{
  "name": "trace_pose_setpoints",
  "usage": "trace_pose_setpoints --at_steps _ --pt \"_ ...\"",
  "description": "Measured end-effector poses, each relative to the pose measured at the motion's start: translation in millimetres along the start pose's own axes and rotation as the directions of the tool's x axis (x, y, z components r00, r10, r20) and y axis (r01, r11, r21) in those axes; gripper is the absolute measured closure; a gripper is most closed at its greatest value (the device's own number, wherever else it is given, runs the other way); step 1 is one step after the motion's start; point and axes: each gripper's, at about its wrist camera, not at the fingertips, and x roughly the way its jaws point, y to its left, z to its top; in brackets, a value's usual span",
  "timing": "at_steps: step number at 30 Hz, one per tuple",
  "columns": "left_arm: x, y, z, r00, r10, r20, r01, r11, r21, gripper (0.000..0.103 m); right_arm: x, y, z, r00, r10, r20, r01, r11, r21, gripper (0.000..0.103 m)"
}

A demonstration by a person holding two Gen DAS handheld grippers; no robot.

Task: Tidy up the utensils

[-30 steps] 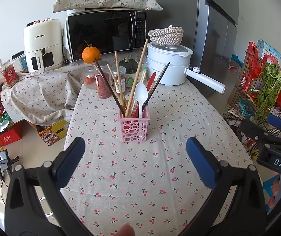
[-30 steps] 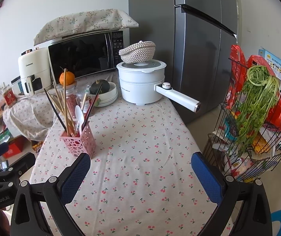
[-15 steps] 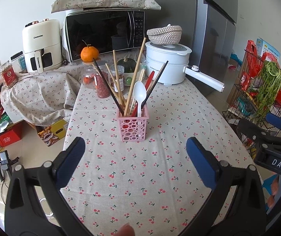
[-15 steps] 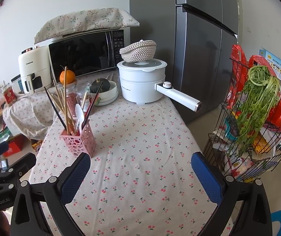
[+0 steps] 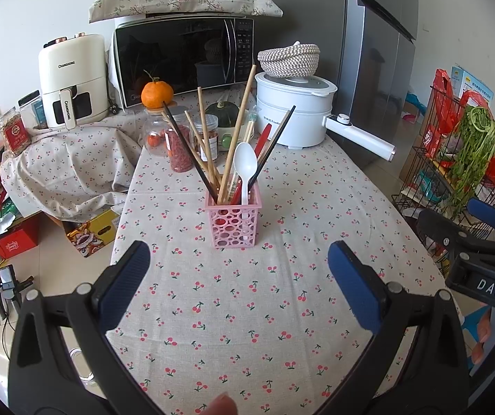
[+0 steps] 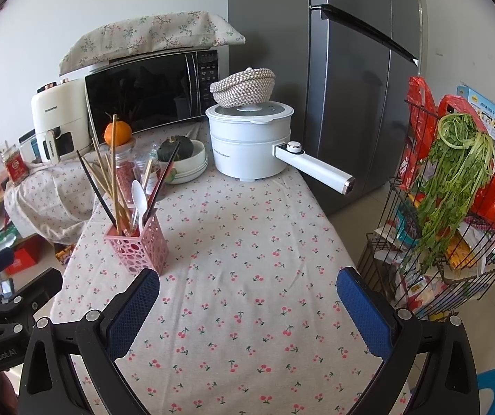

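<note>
A pink perforated utensil holder (image 5: 233,223) (image 6: 138,247) stands on the cherry-print tablecloth (image 5: 247,294). It holds several wooden and black chopsticks (image 5: 235,138), a white plastic spoon (image 5: 245,164) (image 6: 139,197) and a red utensil. My left gripper (image 5: 239,276) is open with nothing between its blue pads, a short way in front of the holder. My right gripper (image 6: 247,301) is open and empty too, with the holder just beyond its left fingertip. In the left wrist view the right gripper (image 5: 479,235) shows at the right edge.
Behind the holder stand glass jars (image 5: 178,145), an orange (image 5: 157,93), a white electric pot (image 5: 296,117) with a long handle (image 6: 313,167), a microwave (image 5: 185,57) and an air fryer (image 5: 72,79). A fridge (image 6: 351,69) and a wire rack with greens (image 6: 455,207) are right of the table.
Both grippers have drifted slightly toward the table, so the holder looks a little larger. Both stay open and empty.
</note>
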Motion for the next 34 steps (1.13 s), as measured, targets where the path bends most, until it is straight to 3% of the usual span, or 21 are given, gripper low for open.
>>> trace_pose_setpoints --at_steps 22,34 --pt "-0.1 0.8 -1.1 1.000 0.000 0.004 0.000 1.000 -0.001 0.001 2.1 -2.3 -2.7 1.000 0.002 -0.005 -0.002 1.000 0.000 0.000" --pt "16.0 14.8 -0.1 0.999 -0.020 -0.039 0.018 0.997 -0.069 0.001 8.1 -4.9 -7.2 0.999 0.018 -0.034 -0.018 1.000 0.014 0.000"
